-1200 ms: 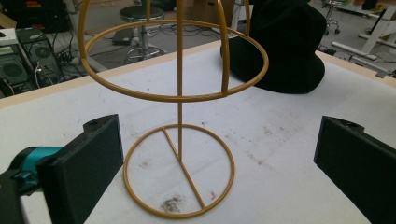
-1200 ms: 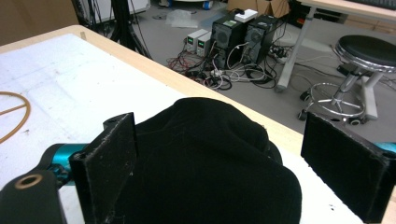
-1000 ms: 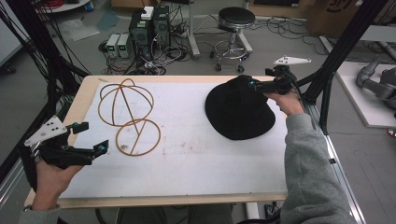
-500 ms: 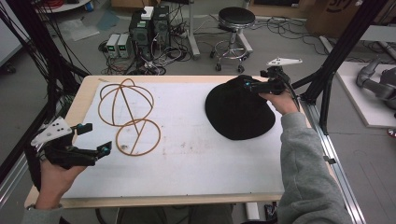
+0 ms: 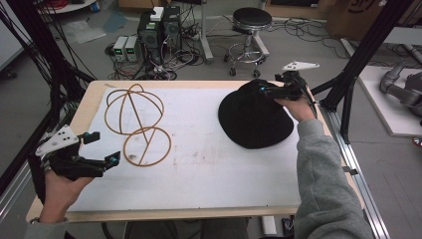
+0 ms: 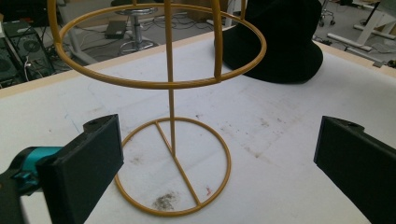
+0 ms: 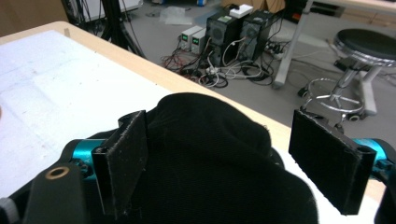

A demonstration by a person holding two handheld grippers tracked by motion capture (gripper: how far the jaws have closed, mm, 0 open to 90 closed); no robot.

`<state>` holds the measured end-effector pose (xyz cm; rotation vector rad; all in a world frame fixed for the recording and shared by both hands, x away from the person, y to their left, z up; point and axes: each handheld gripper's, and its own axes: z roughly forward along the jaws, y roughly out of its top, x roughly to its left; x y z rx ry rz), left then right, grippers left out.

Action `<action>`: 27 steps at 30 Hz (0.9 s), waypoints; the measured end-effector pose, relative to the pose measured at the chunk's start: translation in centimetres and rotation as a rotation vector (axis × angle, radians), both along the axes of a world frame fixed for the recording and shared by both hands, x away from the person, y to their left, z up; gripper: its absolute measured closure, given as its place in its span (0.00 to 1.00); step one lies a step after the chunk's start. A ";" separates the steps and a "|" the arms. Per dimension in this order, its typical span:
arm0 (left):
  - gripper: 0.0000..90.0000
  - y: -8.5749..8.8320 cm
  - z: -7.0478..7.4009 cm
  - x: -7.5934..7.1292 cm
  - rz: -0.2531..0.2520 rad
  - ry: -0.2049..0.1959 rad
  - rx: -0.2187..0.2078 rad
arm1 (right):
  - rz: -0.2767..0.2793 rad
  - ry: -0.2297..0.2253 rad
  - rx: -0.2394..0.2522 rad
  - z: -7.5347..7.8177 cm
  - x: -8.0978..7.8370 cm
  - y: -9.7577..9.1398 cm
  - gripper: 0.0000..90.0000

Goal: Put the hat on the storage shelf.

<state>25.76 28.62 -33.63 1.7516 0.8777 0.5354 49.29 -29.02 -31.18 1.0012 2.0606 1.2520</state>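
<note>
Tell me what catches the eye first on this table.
The black hat lies at the far right of the white table; the right tongs straddle its crown, and their jaws have just been closing, one pad against the cloth, the other apart. At the far left stands a yellow wire hat stand, with the left tongs open before it, touching nothing.

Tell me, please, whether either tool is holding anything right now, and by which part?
Nothing is held yet. The right tool straddles the crown of the black hat, jaws closing but one pad still apart. The left tool is open.
</note>
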 end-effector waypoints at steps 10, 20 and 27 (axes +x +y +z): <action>0.02 -0.3 -0.1 0.1 -0.009 0.007 0.005 | 0.008 -0.015 0.014 0.2 -0.1 -0.2 0.26; 0.02 -0.2 -0.2 0.1 -0.002 0.010 0.002 | 0.052 -0.002 -0.020 -0.4 0.4 0.4 0.37; 0.02 -0.2 -0.2 0.1 -0.005 0.012 0.003 | 0.071 0.007 -0.033 -0.5 0.5 0.5 0.44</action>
